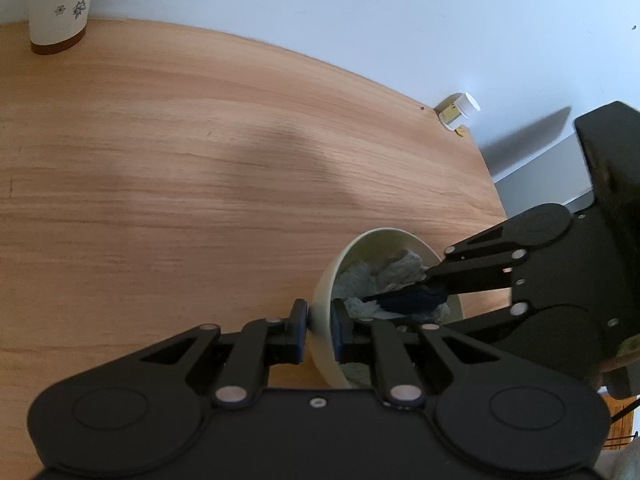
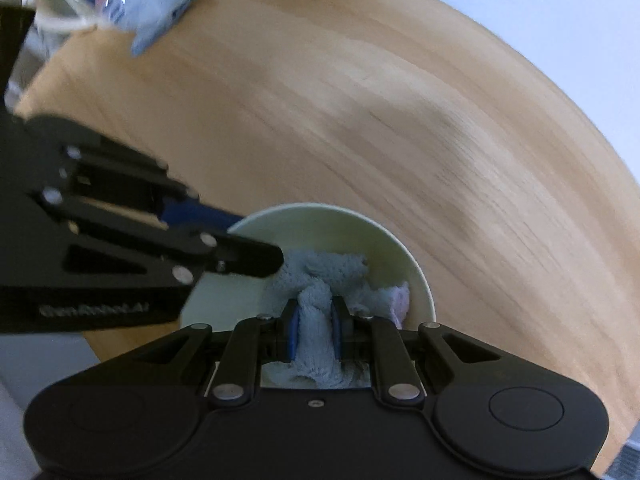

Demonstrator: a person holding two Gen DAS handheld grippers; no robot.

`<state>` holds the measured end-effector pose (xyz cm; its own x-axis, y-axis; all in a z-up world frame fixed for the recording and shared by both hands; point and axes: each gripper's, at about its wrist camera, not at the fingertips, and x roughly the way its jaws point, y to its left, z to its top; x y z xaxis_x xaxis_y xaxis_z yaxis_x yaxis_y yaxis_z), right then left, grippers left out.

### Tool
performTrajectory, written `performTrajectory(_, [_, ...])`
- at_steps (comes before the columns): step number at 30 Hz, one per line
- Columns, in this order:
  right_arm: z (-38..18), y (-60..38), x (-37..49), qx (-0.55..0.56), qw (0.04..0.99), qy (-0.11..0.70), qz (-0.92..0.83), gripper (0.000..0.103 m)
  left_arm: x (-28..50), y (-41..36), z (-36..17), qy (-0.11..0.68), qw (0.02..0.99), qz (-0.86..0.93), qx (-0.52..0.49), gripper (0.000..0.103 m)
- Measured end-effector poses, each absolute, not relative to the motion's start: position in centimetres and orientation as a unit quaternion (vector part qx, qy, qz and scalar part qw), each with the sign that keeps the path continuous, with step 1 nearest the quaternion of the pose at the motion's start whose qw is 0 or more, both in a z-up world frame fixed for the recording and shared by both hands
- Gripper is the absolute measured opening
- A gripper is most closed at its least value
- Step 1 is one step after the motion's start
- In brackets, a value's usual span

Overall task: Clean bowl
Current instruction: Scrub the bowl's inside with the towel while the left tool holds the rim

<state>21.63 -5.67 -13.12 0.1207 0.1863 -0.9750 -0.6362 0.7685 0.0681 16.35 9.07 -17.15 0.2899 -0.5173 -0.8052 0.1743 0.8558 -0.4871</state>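
A cream bowl (image 1: 326, 280) stands on the wooden table near its right edge. My left gripper (image 1: 320, 330) is shut on the bowl's near wall, one finger outside and one inside. A pale blue-grey cloth (image 2: 320, 280) lies bunched inside the bowl (image 2: 404, 264). My right gripper (image 2: 314, 330) is shut on a fold of this cloth and reaches down into the bowl. It shows in the left wrist view (image 1: 404, 300) coming in from the right over the cloth (image 1: 400, 270). The left gripper shows in the right wrist view (image 2: 256, 240) on the bowl's left rim.
A patterned paper cup (image 1: 60, 4) stands at the table's far left by the white wall. A small white jar (image 1: 460, 110) lies at the far right corner. A blue and white bag (image 2: 124, 4) sits at the table's far left in the right wrist view.
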Motion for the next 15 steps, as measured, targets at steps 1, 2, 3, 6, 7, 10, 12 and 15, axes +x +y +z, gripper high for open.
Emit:
performTrajectory(1, [-12.5, -5.7, 21.5, -0.185, 0.724, 0.599, 0.286, 0.018, 16.4, 9.1, -17.1, 0.554, 0.788, -0.220, -0.154, 0.012])
performTrajectory(2, [-11.7, -5.8, 21.3, -0.183, 0.723, 0.599, 0.290, 0.018, 16.4, 9.1, -17.1, 0.554, 0.788, -0.220, -0.153, 0.012])
performTrajectory(3, [-11.1, -5.9, 21.2, -0.182, 0.722, 0.600, 0.293, 0.018, 16.4, 9.0, -17.1, 0.555, 0.788, -0.220, -0.153, 0.012])
performTrajectory(6, [-9.4, -5.9, 21.6, -0.193, 0.710, 0.607, 0.299, 0.018, 16.5, 9.0, -17.0, 0.555, 0.788, -0.222, -0.150, 0.012])
performTrajectory(7, [-9.1, -5.8, 21.9, -0.197, 0.701, 0.616, 0.301, 0.018, 16.5, 8.9, -17.0, 0.555, 0.788, -0.221, -0.149, 0.012])
performTrajectory(10, [-8.7, -5.9, 22.2, -0.206, 0.683, 0.633, 0.301, 0.018, 16.5, 8.8, -17.0, 0.555, 0.789, -0.218, -0.149, 0.012])
performTrajectory(12, [-9.6, -5.6, 22.7, -0.211, 0.663, 0.652, 0.302, 0.018, 16.5, 8.7, -16.8, 0.551, 0.793, -0.215, -0.143, 0.012])
performTrajectory(15, [-11.3, -4.8, 23.3, -0.215, 0.642, 0.669, 0.307, 0.018, 16.3, 8.3, -16.6, 0.545, 0.800, -0.214, -0.131, 0.010])
